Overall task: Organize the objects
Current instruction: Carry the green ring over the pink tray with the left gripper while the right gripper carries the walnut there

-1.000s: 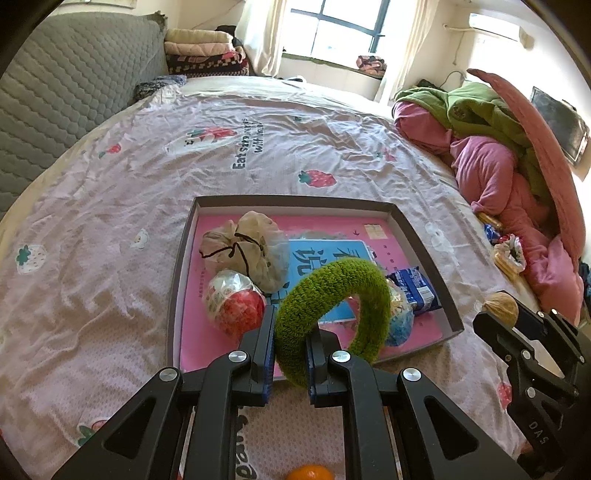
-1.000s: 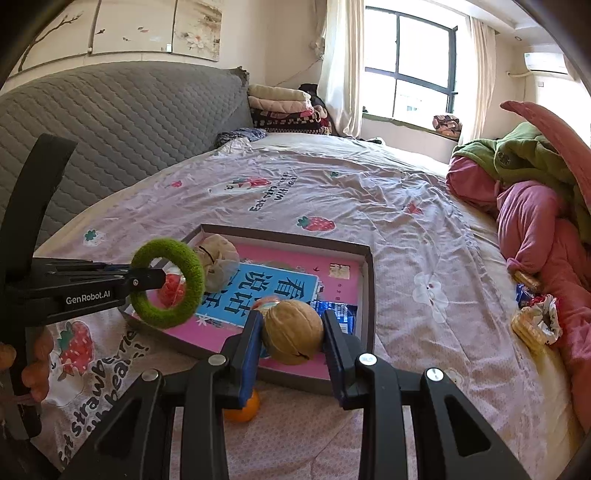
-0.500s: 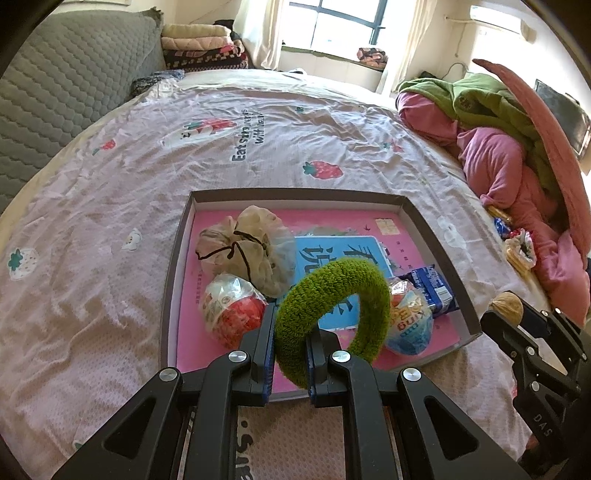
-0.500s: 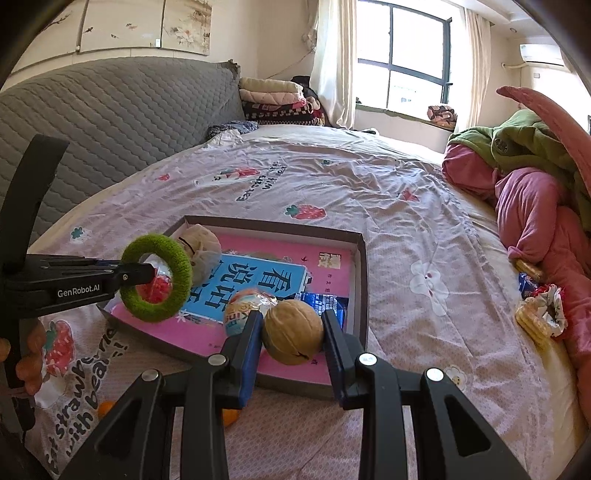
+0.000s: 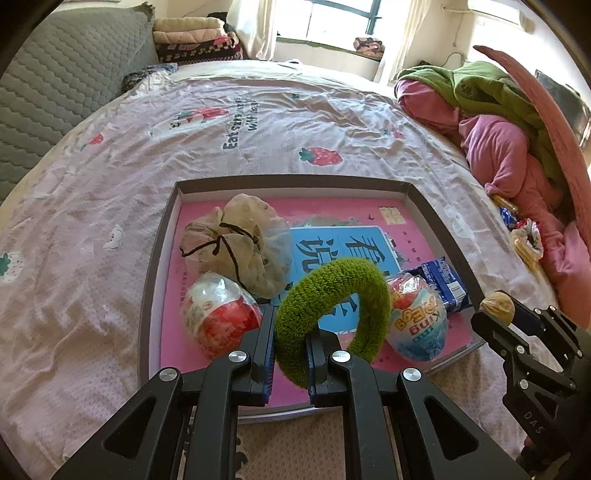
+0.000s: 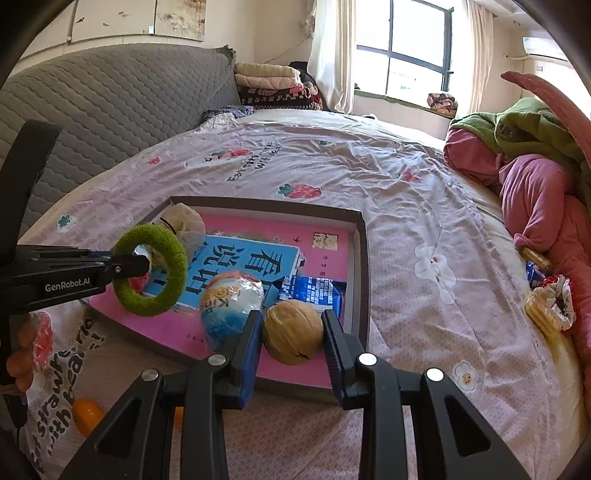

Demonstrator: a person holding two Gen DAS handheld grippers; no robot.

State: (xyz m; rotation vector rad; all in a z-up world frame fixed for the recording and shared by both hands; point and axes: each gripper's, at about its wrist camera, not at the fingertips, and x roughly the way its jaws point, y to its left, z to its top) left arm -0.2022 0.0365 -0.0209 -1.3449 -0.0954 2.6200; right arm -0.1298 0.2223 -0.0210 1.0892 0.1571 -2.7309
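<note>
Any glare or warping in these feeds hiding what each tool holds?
Left wrist: window blown out, edges bowed, but green ring in left tool sharp. Right wrist: same bright window, walnut in right tool clear.

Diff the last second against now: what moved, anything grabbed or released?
Both claws advanced toward the tray. The left claw carried the green ring further over the tray; the right claw brought the walnut in over the near right corner. Nothing grabbed or released: both grips unchanged. Tray contents, book, pouch, eggs and blue packet, stayed put.
</note>
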